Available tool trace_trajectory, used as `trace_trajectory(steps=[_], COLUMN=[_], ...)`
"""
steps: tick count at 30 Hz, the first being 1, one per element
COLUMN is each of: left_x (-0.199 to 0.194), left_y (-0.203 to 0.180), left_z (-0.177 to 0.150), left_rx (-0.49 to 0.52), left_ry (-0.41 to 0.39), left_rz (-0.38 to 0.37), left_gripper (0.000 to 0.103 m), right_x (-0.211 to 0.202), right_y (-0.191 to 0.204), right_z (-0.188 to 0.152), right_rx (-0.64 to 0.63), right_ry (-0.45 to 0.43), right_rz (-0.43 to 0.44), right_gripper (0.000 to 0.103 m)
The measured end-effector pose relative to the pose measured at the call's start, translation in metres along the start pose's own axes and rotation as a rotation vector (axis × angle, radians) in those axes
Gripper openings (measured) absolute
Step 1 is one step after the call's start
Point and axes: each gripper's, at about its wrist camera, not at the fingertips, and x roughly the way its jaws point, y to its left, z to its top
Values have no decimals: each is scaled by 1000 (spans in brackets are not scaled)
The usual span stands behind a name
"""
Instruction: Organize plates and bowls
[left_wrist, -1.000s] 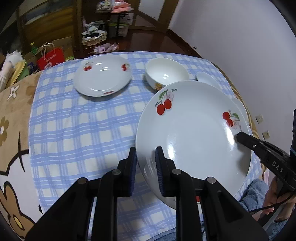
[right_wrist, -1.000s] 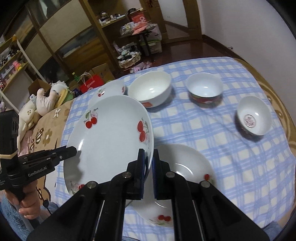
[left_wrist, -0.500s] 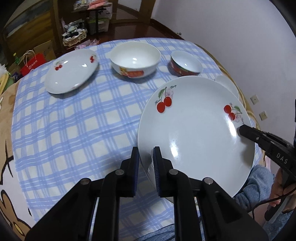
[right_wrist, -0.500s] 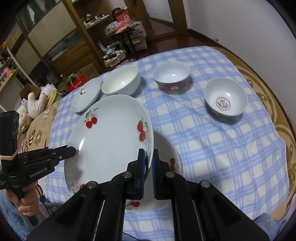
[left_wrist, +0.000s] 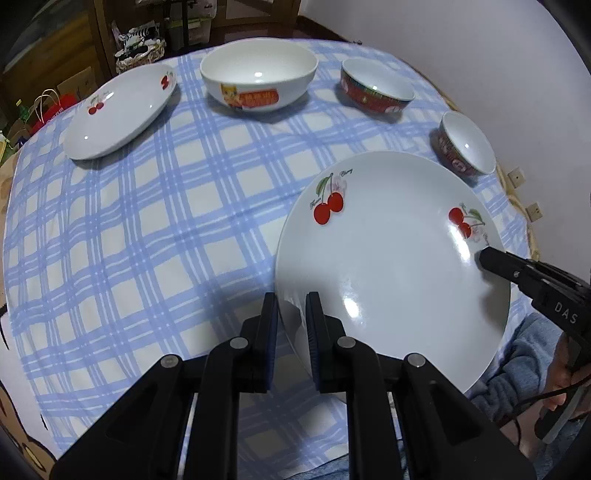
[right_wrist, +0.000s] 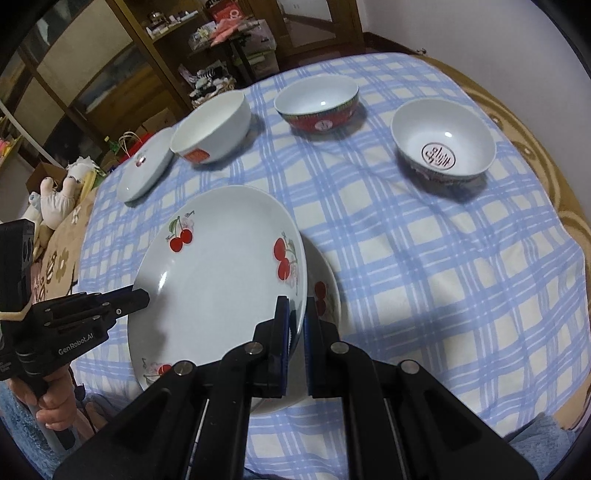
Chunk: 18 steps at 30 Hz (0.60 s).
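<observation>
**Inspector:** Start with the nearest items. How are the hands posed?

**Assistant:** Both grippers point steeply down over the near edge of the table. The left gripper (left_wrist: 291, 325) pinches the near-left rim of the large cherry plate (left_wrist: 391, 273), one pad above the rim and one below. The right gripper (right_wrist: 295, 332) clamps the opposite rim, its jaws nearly pressed together with only the plate edge between them. A hand (right_wrist: 55, 406) grips the left tool's handle at the frame's lower left.

**Inspector:** Condition and place of the plate?

**Assistant:** White, glossy, shallow, with red cherry prints near the rim. It is held between the two grippers, slightly tilted, directly over a second cherry plate (right_wrist: 325, 291) lying on the blue checked tablecloth (right_wrist: 443, 277). Whether the two plates touch cannot be determined.

**Inspector:** Farther back?

**Assistant:** A small bowl with a red emblem inside (right_wrist: 443, 142) stands at the right. Beyond it, a red-sided bowl (right_wrist: 317, 101). Left of that, a large white bowl with an orange label (left_wrist: 258, 79). At far left, a smaller cherry plate (left_wrist: 118, 110). All stand apart from one another.
</observation>
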Motion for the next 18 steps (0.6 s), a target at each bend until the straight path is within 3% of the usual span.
trace_trajectory(steps=[18], left_x=[26], left_y=[-2], left_z=[1], left_rx=[45], left_ry=[20], left_rz=[45], left_gripper=[14], right_x=[22], right_y=[5], right_z=[-2], right_rx=[-37], right_ry=[41], right_rz=[-85], right_gripper=[8])
